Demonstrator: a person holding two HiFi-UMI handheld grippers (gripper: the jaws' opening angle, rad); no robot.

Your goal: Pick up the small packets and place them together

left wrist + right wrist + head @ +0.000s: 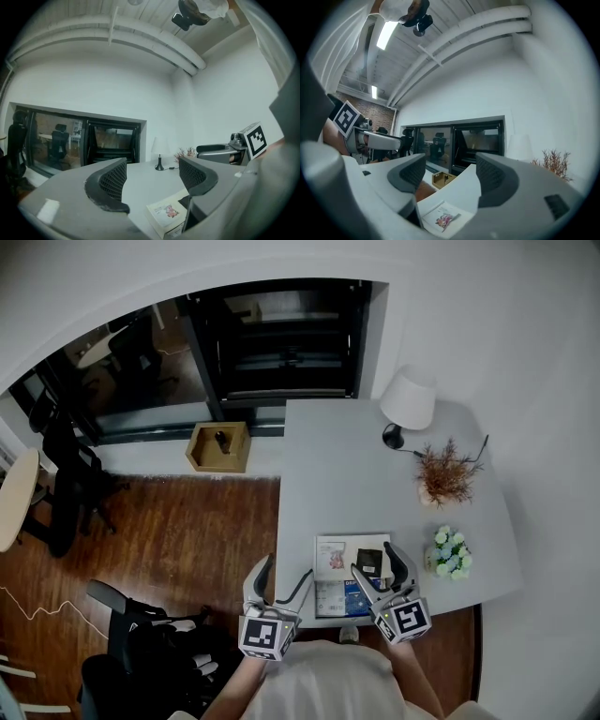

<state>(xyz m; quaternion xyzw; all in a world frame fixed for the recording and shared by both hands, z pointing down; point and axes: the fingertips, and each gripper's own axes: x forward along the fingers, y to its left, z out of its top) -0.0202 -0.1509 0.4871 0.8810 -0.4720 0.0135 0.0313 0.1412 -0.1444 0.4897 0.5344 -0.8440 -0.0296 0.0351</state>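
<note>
Several flat packets lie together at the near edge of the grey table [356, 474]: a white one with a picture [336, 556], a blue one [349, 598] and a small dark one [369, 563]. The white packet [165, 213] also shows low in the left gripper view, and again [442, 218] in the right gripper view. My right gripper [372, 561] hovers over the dark packet, pointing level. Its jaws stand apart and the gap between them [450, 176] is empty. My left gripper [286, 573] is at the table's left front corner, open, with nothing between its jaws [152, 180].
A white lamp [408, 404], a dried plant [445, 474] and a small bunch of flowers [450, 554] stand along the table's right side. A cardboard box [218, 446] sits on the wood floor to the left. An office chair [141, 634] stands near my left side.
</note>
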